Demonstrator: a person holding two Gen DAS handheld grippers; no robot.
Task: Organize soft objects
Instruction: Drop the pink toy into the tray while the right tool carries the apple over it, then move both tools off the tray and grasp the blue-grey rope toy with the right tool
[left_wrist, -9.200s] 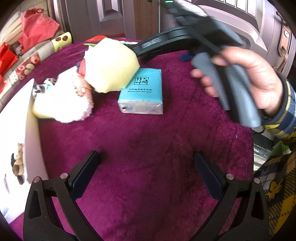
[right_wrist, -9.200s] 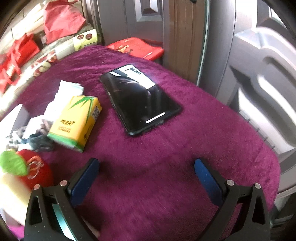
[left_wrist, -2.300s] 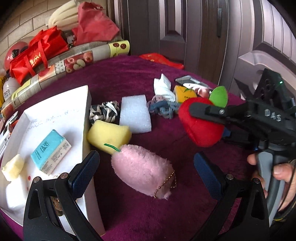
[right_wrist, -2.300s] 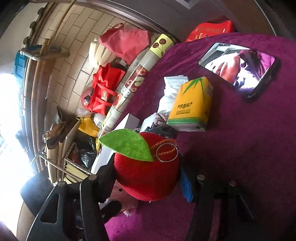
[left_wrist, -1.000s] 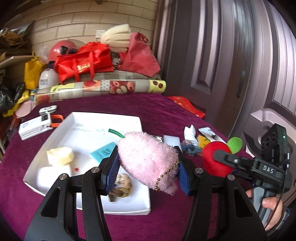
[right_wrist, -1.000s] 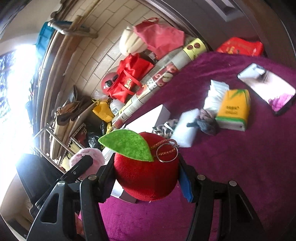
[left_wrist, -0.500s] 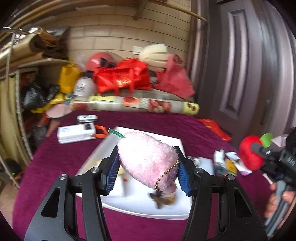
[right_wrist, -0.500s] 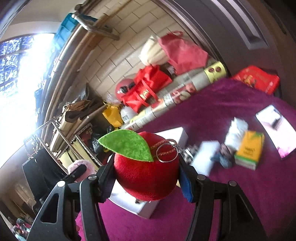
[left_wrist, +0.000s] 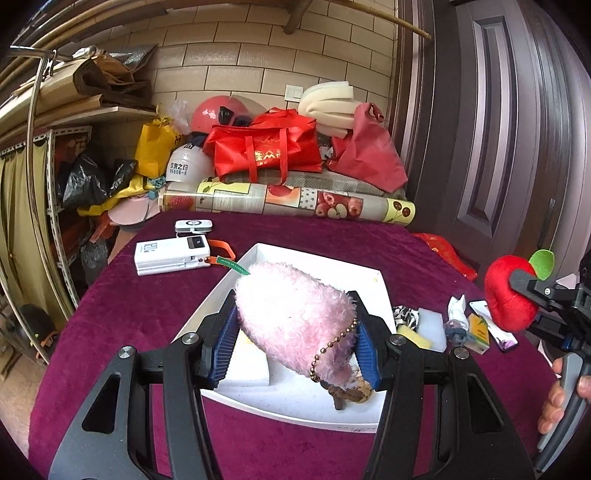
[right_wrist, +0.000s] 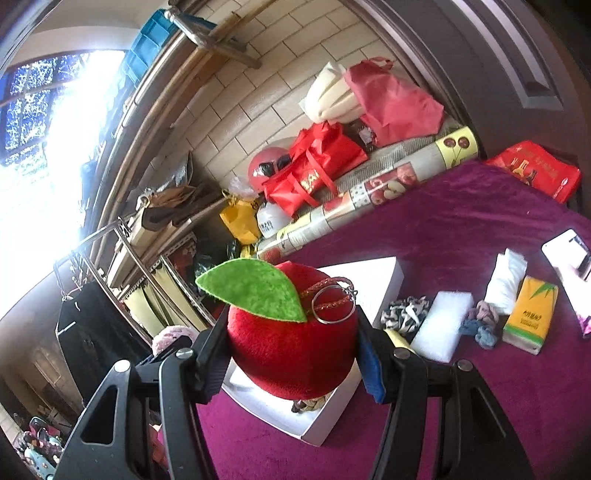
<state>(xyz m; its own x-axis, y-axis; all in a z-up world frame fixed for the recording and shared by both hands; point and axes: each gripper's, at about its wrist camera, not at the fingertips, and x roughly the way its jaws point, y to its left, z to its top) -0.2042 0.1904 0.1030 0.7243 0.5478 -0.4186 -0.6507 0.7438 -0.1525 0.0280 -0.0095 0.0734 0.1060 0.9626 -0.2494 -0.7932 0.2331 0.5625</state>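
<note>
Left tool (left_wrist: 295, 338) clamps a pink plush toy (left_wrist: 295, 317) above the white tray (left_wrist: 317, 413). Right tool (right_wrist: 291, 350), beyond the tray's right edge, grips a red plush apple (right_wrist: 291, 354) above open purple bench (right_wrist: 480, 229).

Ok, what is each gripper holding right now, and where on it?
Left gripper: pink plush toy, clamped across its fluffy sides. Right gripper: red plush apple, squeezed at its middle.

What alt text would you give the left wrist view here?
The left gripper is shut on a fluffy pink plush toy, held above a white tray on a purple tablecloth. At the right edge, the right gripper holds a red plush apple.
</note>
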